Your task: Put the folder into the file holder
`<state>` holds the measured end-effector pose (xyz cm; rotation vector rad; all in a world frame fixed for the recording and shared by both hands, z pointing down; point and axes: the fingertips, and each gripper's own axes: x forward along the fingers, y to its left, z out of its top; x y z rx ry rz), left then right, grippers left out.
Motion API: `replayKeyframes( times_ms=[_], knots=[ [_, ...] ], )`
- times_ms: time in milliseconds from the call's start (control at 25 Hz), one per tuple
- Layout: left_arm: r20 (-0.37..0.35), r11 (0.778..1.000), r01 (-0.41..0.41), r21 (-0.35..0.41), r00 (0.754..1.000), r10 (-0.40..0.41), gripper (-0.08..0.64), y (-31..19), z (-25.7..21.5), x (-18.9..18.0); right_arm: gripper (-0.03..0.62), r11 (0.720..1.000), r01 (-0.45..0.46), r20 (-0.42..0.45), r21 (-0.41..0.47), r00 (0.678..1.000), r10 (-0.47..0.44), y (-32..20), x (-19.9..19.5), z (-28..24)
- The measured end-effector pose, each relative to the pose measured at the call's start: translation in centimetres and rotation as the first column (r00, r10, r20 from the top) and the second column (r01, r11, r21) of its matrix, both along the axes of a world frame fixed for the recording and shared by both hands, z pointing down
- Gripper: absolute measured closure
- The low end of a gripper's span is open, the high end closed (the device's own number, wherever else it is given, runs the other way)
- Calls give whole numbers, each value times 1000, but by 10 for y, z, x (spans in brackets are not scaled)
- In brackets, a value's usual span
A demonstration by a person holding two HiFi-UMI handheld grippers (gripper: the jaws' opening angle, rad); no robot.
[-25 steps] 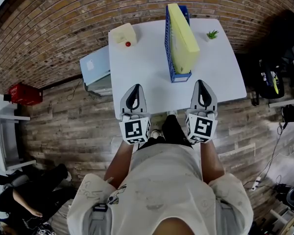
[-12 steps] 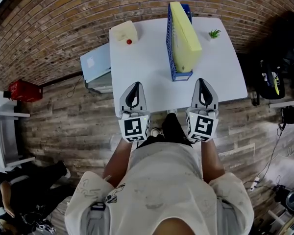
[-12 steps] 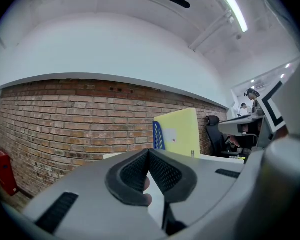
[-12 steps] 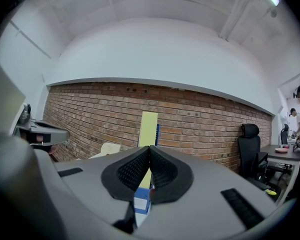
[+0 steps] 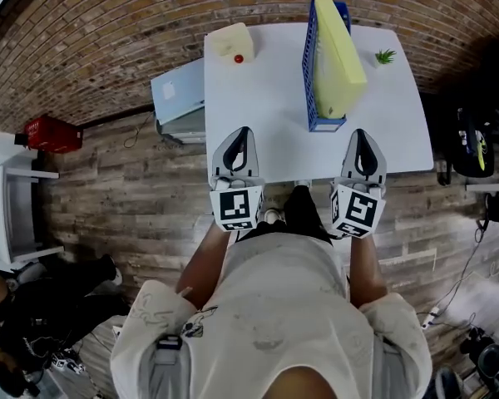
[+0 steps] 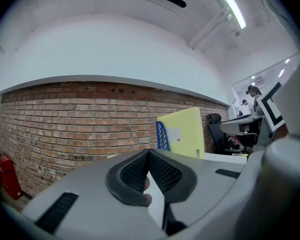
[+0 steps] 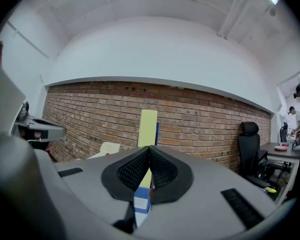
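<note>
The left gripper (image 5: 239, 136) and the right gripper (image 5: 363, 136) hang over the near edge of the white table (image 5: 266, 98), each with its jaws pressed together on nothing. Farther in, right of centre, the yellow folder (image 5: 339, 44) stands upright inside the blue file holder (image 5: 326, 124). A small green plant (image 5: 386, 56) sits at the far right.

folder (image 5: 339, 48): pale yellow, thick, standing on edge inside the holder, leaning right
file holder (image 5: 313, 73): blue mesh, upright on white table
</note>
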<state>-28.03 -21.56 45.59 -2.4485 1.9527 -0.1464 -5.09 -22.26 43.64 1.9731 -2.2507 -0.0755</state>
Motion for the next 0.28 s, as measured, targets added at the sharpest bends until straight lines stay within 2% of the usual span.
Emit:
replayKeyframes(
  times_ms=[280],
  knots=[
    [3, 1000, 28, -7, 1000, -28, 552, 1, 0, -19, 572, 1000, -5, 12, -22, 1000, 5, -3, -8, 7]
  ],
)
